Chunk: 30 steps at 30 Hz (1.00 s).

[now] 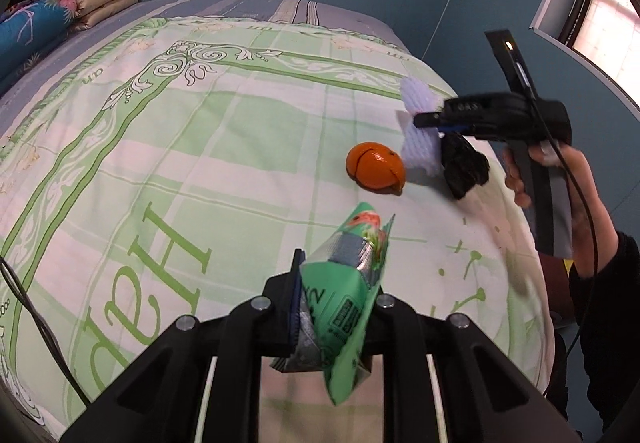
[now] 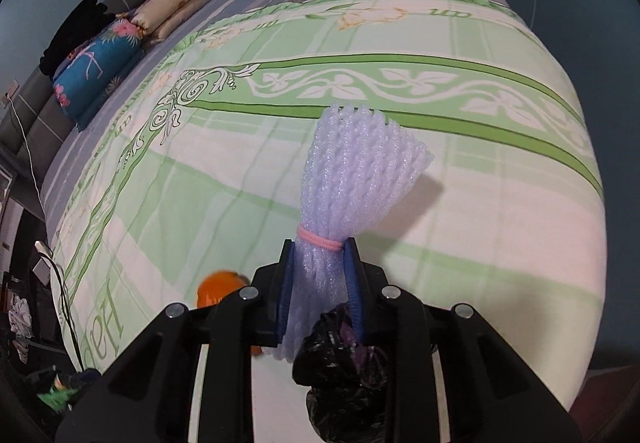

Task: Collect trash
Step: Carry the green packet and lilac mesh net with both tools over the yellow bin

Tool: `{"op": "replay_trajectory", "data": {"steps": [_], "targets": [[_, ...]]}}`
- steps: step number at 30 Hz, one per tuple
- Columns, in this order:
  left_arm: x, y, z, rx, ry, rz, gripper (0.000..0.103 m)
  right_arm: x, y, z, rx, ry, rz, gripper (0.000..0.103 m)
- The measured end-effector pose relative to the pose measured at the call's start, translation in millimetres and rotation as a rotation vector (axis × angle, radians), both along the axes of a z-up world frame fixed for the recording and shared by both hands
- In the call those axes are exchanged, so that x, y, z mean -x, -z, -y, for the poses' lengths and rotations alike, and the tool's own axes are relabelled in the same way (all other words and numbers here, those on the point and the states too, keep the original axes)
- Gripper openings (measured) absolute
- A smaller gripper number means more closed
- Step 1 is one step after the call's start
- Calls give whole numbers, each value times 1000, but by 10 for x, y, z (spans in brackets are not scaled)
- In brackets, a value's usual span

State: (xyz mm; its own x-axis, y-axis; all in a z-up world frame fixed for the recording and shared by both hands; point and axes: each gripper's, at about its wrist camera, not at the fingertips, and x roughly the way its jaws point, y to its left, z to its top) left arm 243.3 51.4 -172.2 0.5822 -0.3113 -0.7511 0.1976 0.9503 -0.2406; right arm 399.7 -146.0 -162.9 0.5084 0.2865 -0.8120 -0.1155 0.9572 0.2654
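Observation:
My left gripper (image 1: 334, 291) is shut on a green snack wrapper (image 1: 340, 303) with a silver inside, held above the bed. An orange peel (image 1: 375, 170) lies on the bedspread ahead of it. To the right, my right gripper (image 1: 430, 121) is shut on a white foam fruit net (image 1: 418, 147), and a crumpled black plastic bag (image 1: 466, 167) hangs beside the net. In the right wrist view the foam net (image 2: 360, 179), tied with a pink band, stands pinched between the blue pads of the right gripper (image 2: 320, 275). The black bag (image 2: 344, 371) sits just below, and the orange peel (image 2: 218, 289) peeks out at the left.
A green and white patterned bedspread (image 1: 168, 147) covers the bed. Folded pillows and a blue floral bolster (image 2: 100, 71) lie at the head end. A window (image 1: 600, 23) is at the upper right. A hand and dark sleeve (image 1: 580, 211) hold the right gripper by the bed's edge.

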Motion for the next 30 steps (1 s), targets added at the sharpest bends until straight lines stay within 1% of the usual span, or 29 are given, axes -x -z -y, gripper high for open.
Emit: {"op": "replay_trajectory", "data": {"steps": [6, 8, 12, 16, 23, 27, 30], "targets": [[147, -197, 120, -13, 15, 37, 16, 388, -226, 326, -34, 23, 43, 23], [210, -274, 177, -20, 22, 53, 16, 528, -362, 407, -49, 27, 72, 23], [312, -431, 264, -11, 32, 78, 16, 773, -652, 535, -91, 26, 123, 23], [432, -650, 377, -3, 40, 126, 16, 1056, -1007, 655, -132, 29, 202, 23], [572, -1119, 579, 18, 62, 228, 16, 1685, -1696, 1010, -144, 55, 369, 23], [665, -1422, 774, 9, 82, 296, 16, 2045, -1973, 1269, -133, 88, 445, 23], [729, -1622, 997, 16, 119, 333, 16, 2325, -2120, 1505, -118, 124, 495, 23]]}}
